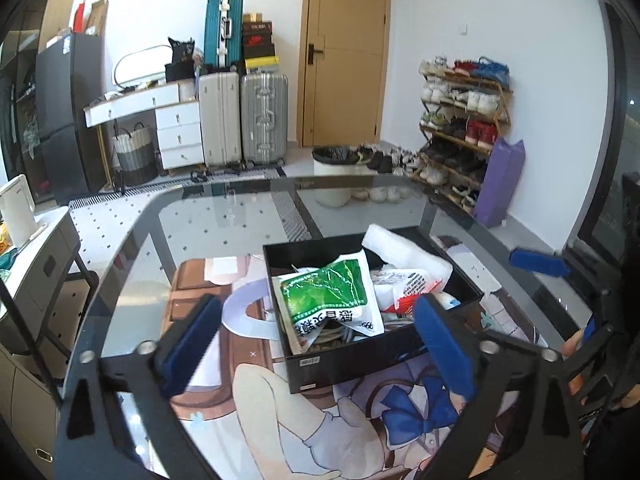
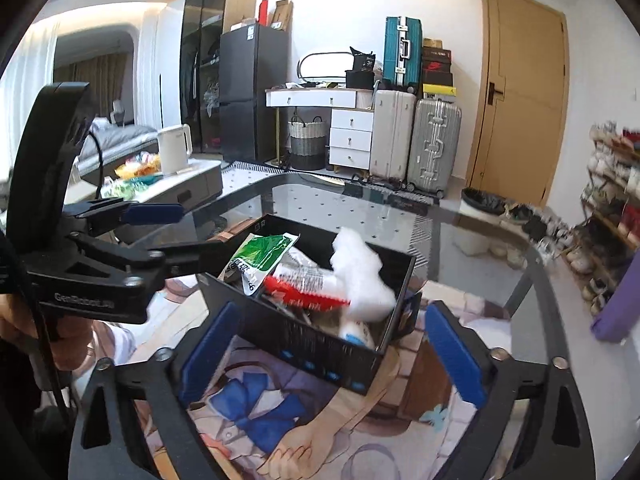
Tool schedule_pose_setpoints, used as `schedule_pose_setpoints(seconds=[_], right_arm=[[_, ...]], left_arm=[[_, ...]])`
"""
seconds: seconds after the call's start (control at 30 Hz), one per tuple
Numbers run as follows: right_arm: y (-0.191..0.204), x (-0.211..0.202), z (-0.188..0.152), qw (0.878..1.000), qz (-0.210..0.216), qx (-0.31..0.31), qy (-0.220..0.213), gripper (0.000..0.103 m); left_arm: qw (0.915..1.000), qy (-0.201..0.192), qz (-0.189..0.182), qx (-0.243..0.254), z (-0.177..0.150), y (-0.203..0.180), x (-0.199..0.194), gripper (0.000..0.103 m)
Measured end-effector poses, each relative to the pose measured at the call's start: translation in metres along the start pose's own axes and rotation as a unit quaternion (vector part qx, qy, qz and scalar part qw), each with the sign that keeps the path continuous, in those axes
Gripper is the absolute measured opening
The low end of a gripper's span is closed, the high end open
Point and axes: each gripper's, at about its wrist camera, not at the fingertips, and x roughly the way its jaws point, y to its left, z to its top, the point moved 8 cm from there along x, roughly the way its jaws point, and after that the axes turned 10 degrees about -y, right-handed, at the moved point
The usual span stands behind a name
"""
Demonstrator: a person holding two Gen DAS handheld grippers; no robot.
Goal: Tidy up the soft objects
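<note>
A black open box sits on a round glass table, on top of a big cartoon picture mat with a blue bow drawn on it. The box is full of soft things. In the left wrist view, a green and white soft packet lies on top of the pile near the middle of the box. A puffy white foam wrap leans over the far side of the box at about 1 o'clock from the packet. A white packet with red edges and black print lies at about 3 o'clock from the green one. The left gripper is wide open, with its two blue pads far apart and nothing pinched between them. The near corner of the box shows in the gap between its pads. In the right wrist view, the right gripper is wide open too, holding nothing, and the near wall of the box lies between its blue pads. From that view the white foam wrap looks blurry at 12 o'clock, above the box. The left gripper shows there at 9 o'clock, held in a person's hand. A white bin with a black bag stands on the floor past the table.
</note>
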Motion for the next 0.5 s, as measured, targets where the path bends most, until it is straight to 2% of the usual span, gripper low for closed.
schedule_pose_setpoints(seconds=[0.17, 0.5], right_arm=[[0.000, -0.001, -0.012, 1.000, 0.007, 0.016, 0.000, 0.102], [0.003, -0.012, -0.014, 0.999, 0.010, 0.032, -0.031, 0.102]], left_arm=[[0.9998, -0.019, 0.001, -0.008, -0.001, 0.006, -0.010, 0.103], [0.9997, -0.009, 0.021, -0.011, -0.027, 0.018, -0.010, 0.103]])
